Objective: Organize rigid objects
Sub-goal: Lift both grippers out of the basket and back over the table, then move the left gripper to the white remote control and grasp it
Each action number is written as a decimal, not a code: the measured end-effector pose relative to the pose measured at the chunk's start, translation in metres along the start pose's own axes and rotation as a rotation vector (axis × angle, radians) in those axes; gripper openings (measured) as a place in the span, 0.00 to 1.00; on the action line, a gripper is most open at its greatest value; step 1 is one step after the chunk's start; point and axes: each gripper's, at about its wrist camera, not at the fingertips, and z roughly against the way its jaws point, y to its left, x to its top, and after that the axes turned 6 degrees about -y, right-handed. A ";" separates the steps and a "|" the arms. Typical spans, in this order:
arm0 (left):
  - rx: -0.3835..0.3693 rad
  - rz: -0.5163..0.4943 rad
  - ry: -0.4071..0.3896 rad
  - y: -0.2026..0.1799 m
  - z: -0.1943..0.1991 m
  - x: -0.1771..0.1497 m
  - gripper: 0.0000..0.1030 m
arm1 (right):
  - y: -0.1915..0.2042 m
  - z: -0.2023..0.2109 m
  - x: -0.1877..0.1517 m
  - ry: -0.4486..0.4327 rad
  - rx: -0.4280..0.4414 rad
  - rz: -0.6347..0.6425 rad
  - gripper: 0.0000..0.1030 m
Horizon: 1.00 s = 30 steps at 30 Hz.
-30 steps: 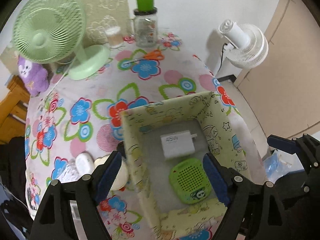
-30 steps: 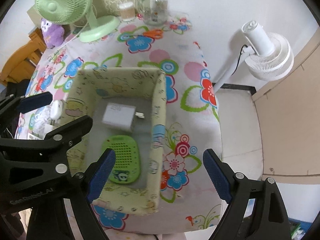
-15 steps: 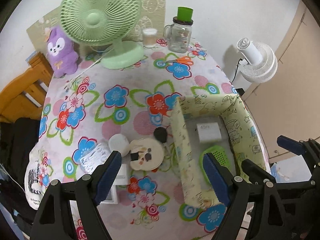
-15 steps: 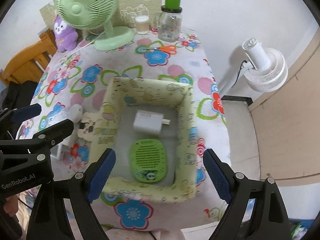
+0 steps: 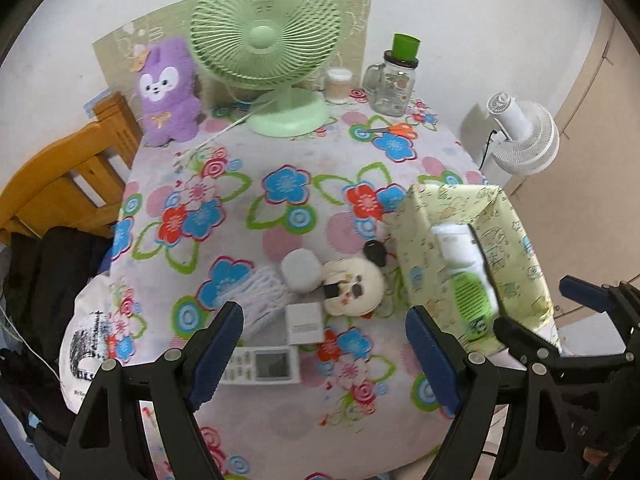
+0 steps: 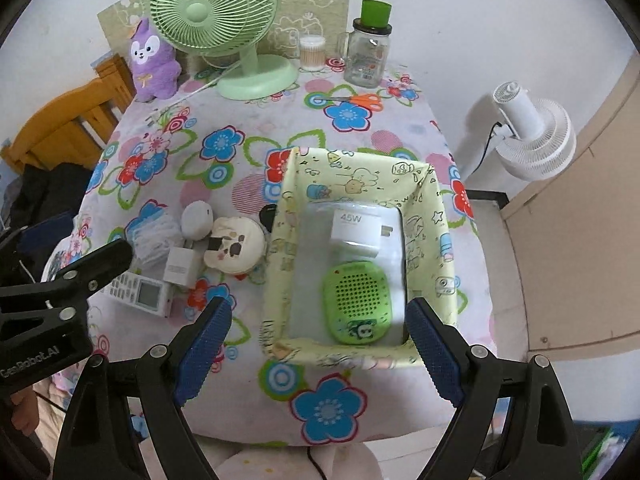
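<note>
A pale green fabric bin (image 6: 428,200) (image 5: 412,232) sits on the floral table's right side. Inside lie a white 45W charger (image 6: 356,232) (image 5: 456,246) and a green perforated device (image 6: 358,300) (image 5: 472,300). Left of the bin lie a cream round case (image 6: 236,248) (image 5: 354,286), a white puck (image 6: 198,218) (image 5: 300,270), a small white adapter (image 6: 180,266) (image 5: 305,323), a coiled white cable (image 5: 256,296) and a white remote (image 6: 138,290) (image 5: 260,364). My left gripper (image 5: 324,354) is open and empty above the remote and adapter. My right gripper (image 6: 318,346) is open and empty above the bin's near wall.
At the table's back stand a green desk fan (image 5: 266,52), a purple plush (image 5: 168,92), a glass jar with green lid (image 5: 396,80), a cotton swab tub (image 5: 338,84) and orange scissors (image 5: 394,130). A wooden chair (image 5: 60,176) is left, a white floor fan (image 5: 524,136) right.
My left gripper has swung left from over the bin to over the loose items beside it. My right gripper has pulled back and risen, showing more of the table. Both stay open.
</note>
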 end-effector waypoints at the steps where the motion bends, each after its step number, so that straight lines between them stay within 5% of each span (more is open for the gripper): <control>1: -0.001 0.000 -0.001 0.005 0.002 -0.003 0.83 | 0.003 0.001 -0.001 0.001 -0.005 -0.004 0.88; 14: -0.005 -0.019 0.016 0.062 0.017 -0.037 0.83 | 0.059 0.012 -0.013 -0.029 -0.011 -0.064 0.88; 30: 0.020 0.036 0.071 0.087 0.002 -0.049 0.83 | 0.096 0.000 -0.005 -0.025 0.039 -0.001 0.88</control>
